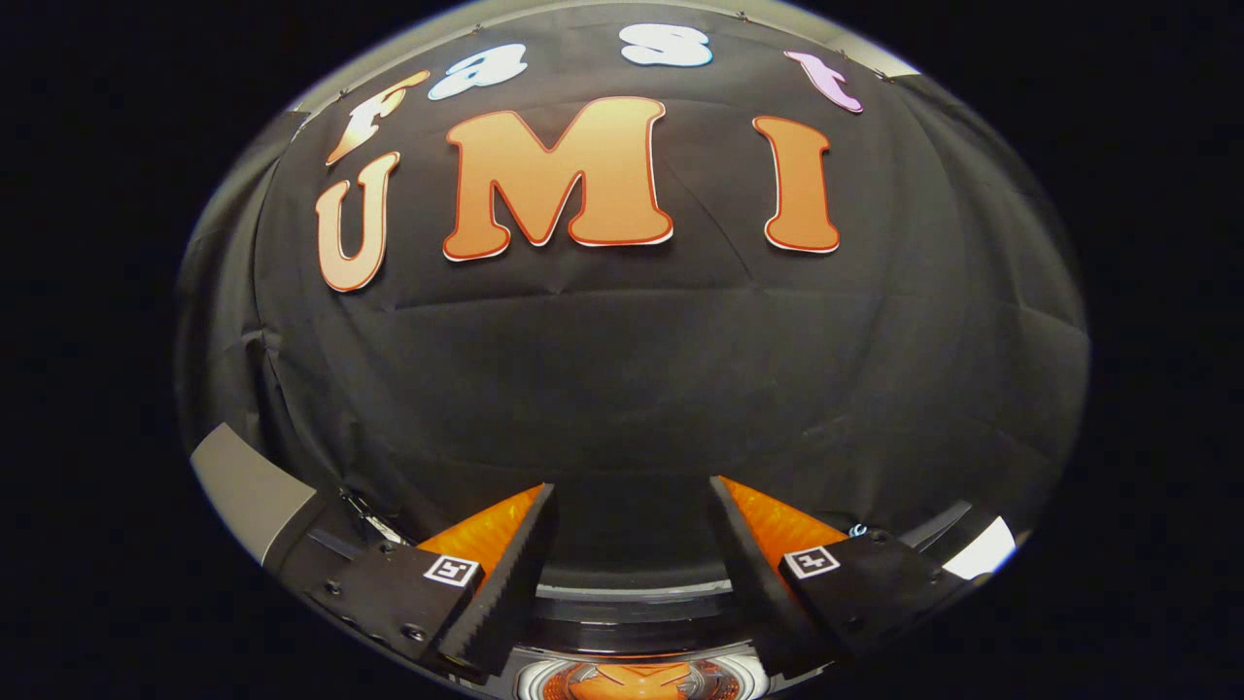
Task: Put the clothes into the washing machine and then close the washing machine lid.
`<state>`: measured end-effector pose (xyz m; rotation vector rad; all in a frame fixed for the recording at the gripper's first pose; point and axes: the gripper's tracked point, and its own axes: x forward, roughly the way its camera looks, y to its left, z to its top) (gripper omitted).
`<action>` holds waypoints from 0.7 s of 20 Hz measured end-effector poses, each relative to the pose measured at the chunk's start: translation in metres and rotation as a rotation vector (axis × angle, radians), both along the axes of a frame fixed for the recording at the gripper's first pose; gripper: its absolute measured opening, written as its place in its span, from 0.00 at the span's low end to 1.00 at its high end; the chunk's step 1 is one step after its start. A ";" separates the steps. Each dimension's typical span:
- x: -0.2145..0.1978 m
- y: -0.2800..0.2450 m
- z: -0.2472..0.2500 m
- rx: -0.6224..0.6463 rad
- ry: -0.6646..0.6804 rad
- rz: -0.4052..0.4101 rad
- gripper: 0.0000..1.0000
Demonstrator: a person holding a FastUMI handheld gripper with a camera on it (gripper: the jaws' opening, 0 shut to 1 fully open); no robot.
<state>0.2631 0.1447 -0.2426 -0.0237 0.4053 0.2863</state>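
My gripper [632, 486] is open, its two fingers [515, 564] spread wide with nothing between them. It points at the booth's black cloth wall, which rises just beyond the fingertips. Low between the finger bases sits a dark curved top with a pale edge [632, 589], apparently the washing machine. Under it shows part of a round white-rimmed opening [641, 679] with something orange inside; whether that is clothing I cannot tell. Whether a lid is up or down I cannot tell.
A grey panel [248, 486] stands at the left beside the left finger. A bright white patch [982, 549] shows at the right past the right finger. The black cloth [622, 369] closes off everything ahead.
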 end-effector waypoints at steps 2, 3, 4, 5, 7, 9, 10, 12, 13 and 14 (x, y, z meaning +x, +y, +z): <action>-0.013 -0.003 0.000 0.001 0.000 -0.005 0.98; -0.020 -0.003 0.001 0.001 -0.002 -0.004 0.98; -0.030 -0.007 0.000 0.000 -0.006 -0.003 0.98; -0.040 -0.009 -0.001 -0.001 -0.004 -0.003 0.98; -0.056 -0.014 -0.004 -0.007 0.004 -0.003 0.98; -0.071 -0.016 -0.007 -0.011 0.013 -0.005 0.98; -0.077 -0.018 -0.009 -0.014 0.016 -0.006 0.98; -0.089 -0.021 -0.013 -0.017 0.020 -0.006 0.98; -0.096 -0.023 -0.016 -0.018 0.024 -0.006 0.98; -0.102 -0.025 -0.020 -0.018 0.030 -0.007 0.98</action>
